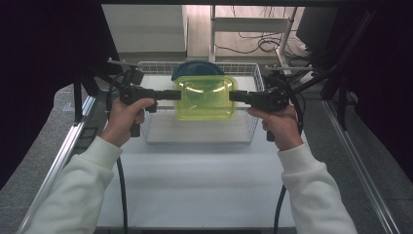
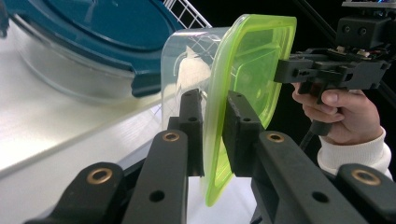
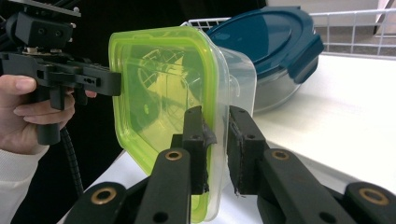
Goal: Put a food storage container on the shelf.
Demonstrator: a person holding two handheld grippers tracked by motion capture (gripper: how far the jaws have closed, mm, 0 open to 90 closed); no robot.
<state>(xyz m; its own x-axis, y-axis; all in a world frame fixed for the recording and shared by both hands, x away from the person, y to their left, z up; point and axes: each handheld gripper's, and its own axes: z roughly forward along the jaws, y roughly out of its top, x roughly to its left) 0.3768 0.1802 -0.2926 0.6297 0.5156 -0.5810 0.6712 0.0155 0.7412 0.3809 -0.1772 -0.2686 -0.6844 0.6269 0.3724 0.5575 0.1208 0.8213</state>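
A clear container with a yellow-green lid (image 1: 205, 97) hangs above the wire basket (image 1: 251, 127), held from both sides. My left gripper (image 1: 174, 94) is shut on its left rim. In the left gripper view the jaws (image 2: 214, 100) pinch the lid's edge (image 2: 252, 60), with the clear tub on one side. My right gripper (image 1: 233, 96) is shut on the opposite rim. In the right gripper view its pads (image 3: 216, 116) squeeze the lid and tub rim (image 3: 159, 84). Each gripper view also shows the other hand with its gripper at the container's far edge.
A round glass container with a dark blue lid (image 1: 195, 67) sits at the back of the basket, just behind the held container (image 2: 93, 32) (image 3: 271, 32). The basket stands on a white table (image 1: 195, 175). Black frame bars flank both sides, and cables lie on the floor beyond.
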